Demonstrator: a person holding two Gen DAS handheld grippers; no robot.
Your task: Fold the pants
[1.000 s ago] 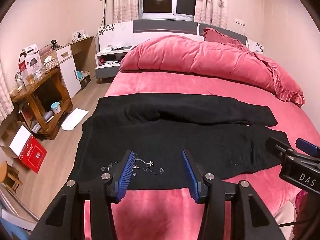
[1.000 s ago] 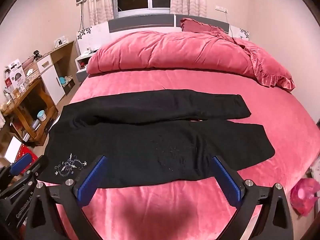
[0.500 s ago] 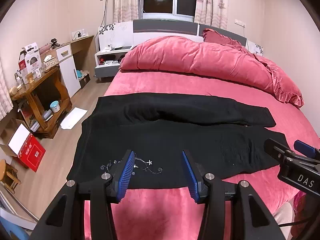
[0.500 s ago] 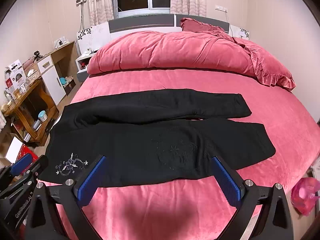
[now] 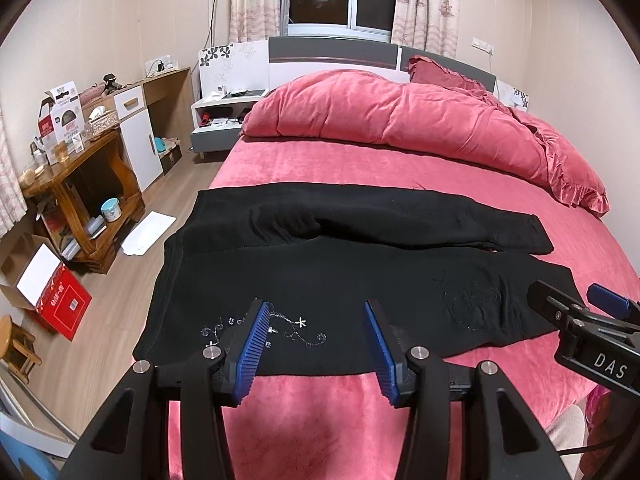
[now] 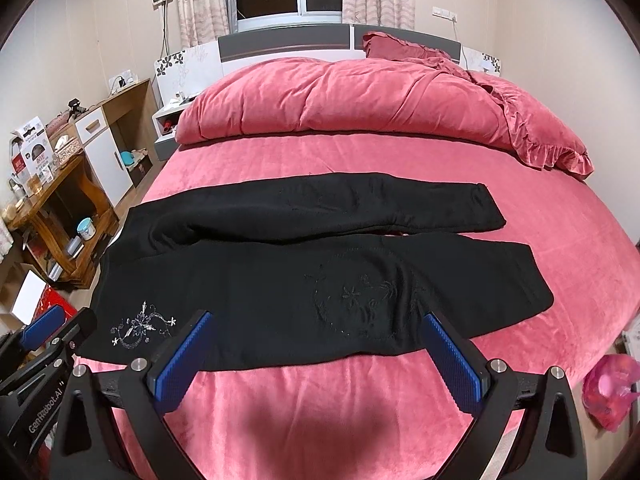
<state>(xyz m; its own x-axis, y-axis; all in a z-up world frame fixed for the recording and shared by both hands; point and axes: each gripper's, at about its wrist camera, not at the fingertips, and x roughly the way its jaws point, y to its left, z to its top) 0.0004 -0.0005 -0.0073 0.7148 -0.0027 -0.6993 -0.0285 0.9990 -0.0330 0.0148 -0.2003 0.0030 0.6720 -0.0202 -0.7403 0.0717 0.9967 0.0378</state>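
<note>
A bed [image 6: 400,420] covered in pink plush is seen. Black pants [image 6: 320,280] are spread flat across it, legs side by side, while a bunched pink duvet [image 6: 340,100], perhaps hiding pillows, is heaped by the headboard.

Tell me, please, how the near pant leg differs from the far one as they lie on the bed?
The near leg lies flat and wide; the far leg looks narrower and rumpled near the waist. The near leg carries pale embroidery by the waist; the far leg shows none. Both are black, lie side by side and rest on the bed.
</note>
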